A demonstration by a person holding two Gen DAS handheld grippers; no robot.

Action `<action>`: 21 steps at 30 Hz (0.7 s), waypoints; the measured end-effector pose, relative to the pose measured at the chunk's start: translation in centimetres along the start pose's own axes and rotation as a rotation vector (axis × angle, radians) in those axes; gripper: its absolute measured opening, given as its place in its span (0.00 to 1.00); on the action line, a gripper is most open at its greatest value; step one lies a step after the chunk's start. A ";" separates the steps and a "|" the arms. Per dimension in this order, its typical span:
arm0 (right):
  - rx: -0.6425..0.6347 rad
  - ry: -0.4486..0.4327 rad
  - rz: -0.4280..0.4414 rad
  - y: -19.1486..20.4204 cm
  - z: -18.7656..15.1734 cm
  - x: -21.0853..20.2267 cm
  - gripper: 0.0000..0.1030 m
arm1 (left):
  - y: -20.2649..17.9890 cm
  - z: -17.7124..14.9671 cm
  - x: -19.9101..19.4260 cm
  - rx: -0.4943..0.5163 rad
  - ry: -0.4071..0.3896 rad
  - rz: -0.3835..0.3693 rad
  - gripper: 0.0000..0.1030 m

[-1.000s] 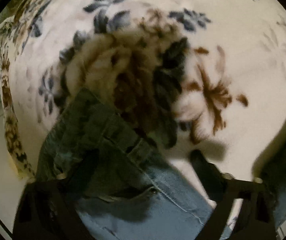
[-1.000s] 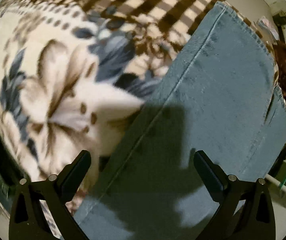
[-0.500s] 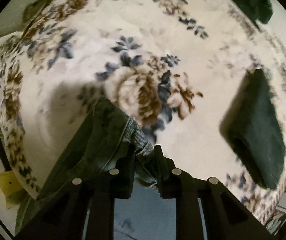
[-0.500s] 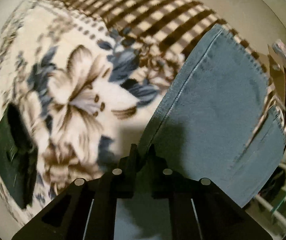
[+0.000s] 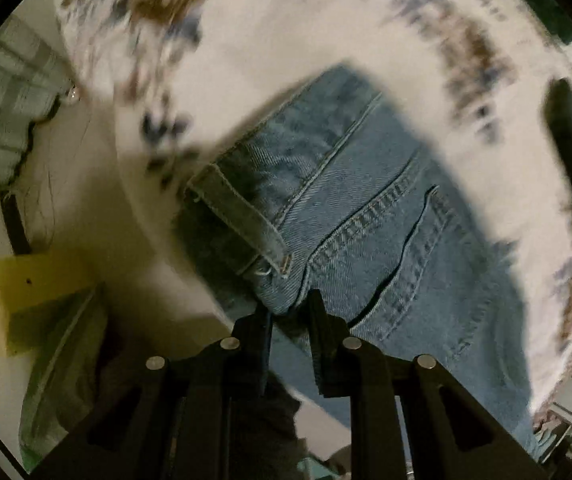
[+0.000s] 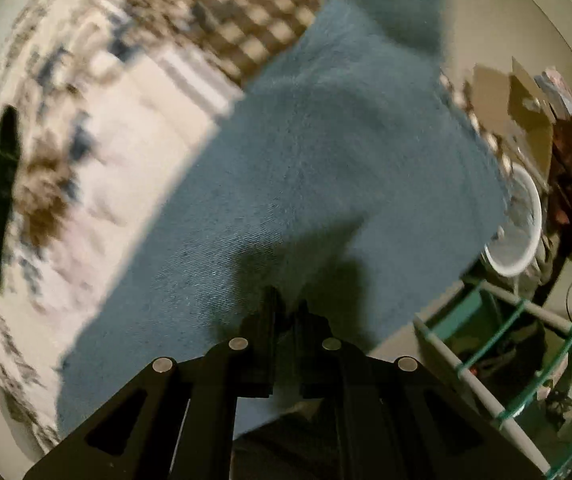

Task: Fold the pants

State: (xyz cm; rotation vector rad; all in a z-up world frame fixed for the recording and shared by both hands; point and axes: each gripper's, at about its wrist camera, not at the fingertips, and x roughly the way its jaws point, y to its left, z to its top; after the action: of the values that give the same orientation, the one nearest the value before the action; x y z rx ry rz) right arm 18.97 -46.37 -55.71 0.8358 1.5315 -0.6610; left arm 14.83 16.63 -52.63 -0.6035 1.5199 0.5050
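Both tongs, wide apart a second ago, have closed and carried cloth off the bed's middle toward its edge. Left gripper (image 5: 289, 303) pinches the waistband corner of the light-blue denim pants (image 5: 369, 216), beside a belt loop and back pocket. Right gripper (image 6: 288, 306) clamps a plain denim fold. From both, the pants hang onto the cream floral fleece blanket (image 5: 286, 28).

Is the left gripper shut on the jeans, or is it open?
Shut on the jeans. The left gripper has its fingers pinching a fold of denim just below the belt loop.
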 end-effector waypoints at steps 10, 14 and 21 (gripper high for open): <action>0.069 0.045 0.135 -4.9 -1.4 2.3 0.47 | 1.5 -1.1 -1.4 -0.084 -0.070 -0.150 0.19; 0.159 0.057 0.202 -7.3 -1.1 3.7 0.51 | 1.3 -0.4 0.3 -0.110 -0.038 -0.161 0.24; 0.248 0.003 0.263 -8.5 -0.7 5.4 0.12 | -0.3 0.8 1.7 -0.078 -0.140 -0.067 0.01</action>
State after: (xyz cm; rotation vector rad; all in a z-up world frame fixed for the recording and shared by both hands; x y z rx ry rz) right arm 11.50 -49.99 -61.45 1.2027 1.3275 -0.6614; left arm 15.64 16.79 -54.30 -0.6639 1.3483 0.5459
